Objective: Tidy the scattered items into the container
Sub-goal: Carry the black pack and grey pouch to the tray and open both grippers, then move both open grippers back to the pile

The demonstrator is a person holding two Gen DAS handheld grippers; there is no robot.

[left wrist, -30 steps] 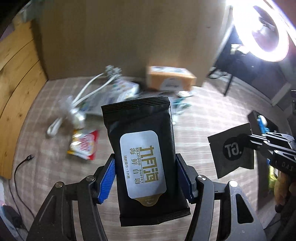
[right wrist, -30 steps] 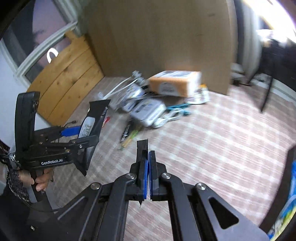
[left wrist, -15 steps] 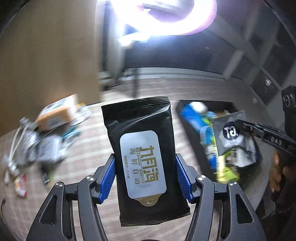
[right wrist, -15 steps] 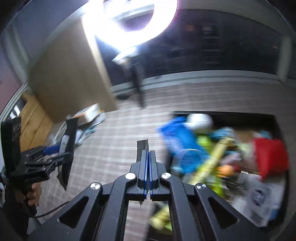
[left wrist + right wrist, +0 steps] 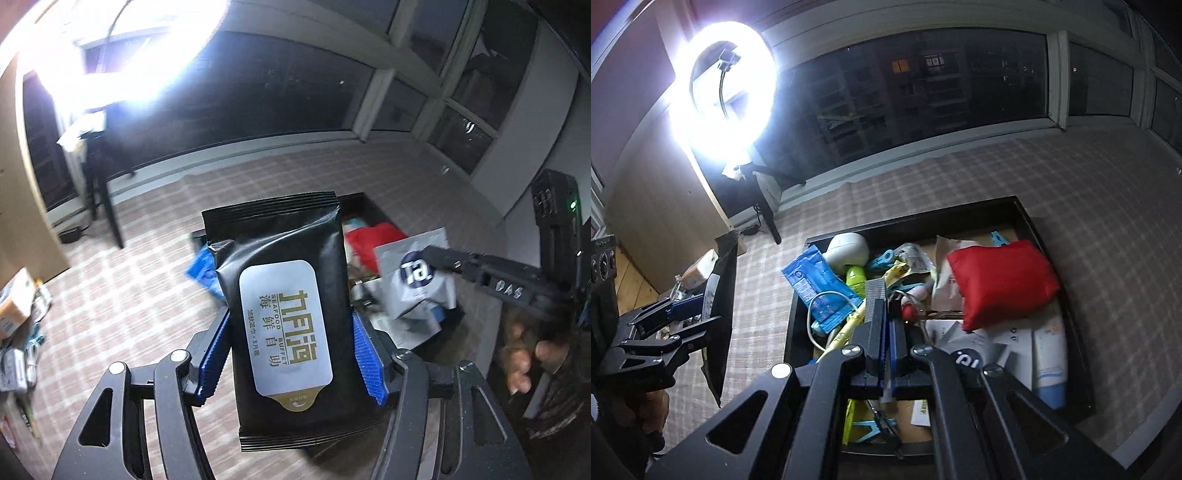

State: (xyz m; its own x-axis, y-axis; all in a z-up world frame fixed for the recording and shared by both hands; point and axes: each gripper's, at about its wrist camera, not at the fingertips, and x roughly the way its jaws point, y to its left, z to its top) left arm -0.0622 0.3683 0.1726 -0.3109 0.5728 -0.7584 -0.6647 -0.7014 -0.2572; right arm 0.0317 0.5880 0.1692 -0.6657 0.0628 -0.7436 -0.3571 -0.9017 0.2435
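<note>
My left gripper [image 5: 290,347] is shut on a black wet-wipes pack [image 5: 284,295] with a silver label, held upright above the floor just left of the black container [image 5: 1027,218]. It also shows edge-on at the left of the right wrist view [image 5: 718,295]. My right gripper [image 5: 884,332] is shut on a thin grey sachet [image 5: 874,295] with a round "GT" mark, seen flat in the left wrist view [image 5: 417,277], and hangs over the container. The container holds a red pouch [image 5: 1001,280], a blue packet [image 5: 820,288], white tubes and several other items.
Scattered items, among them an orange box [image 5: 14,306] and white packets, lie on the checked floor at far left. A bright ring light [image 5: 724,92] on a stand and dark windows stand behind. A wooden panel [image 5: 657,206] rises at left.
Both grippers have swung right from the scattered pile towards the container, each keeping its item. The right gripper now hangs over the container and the left is beside it.
</note>
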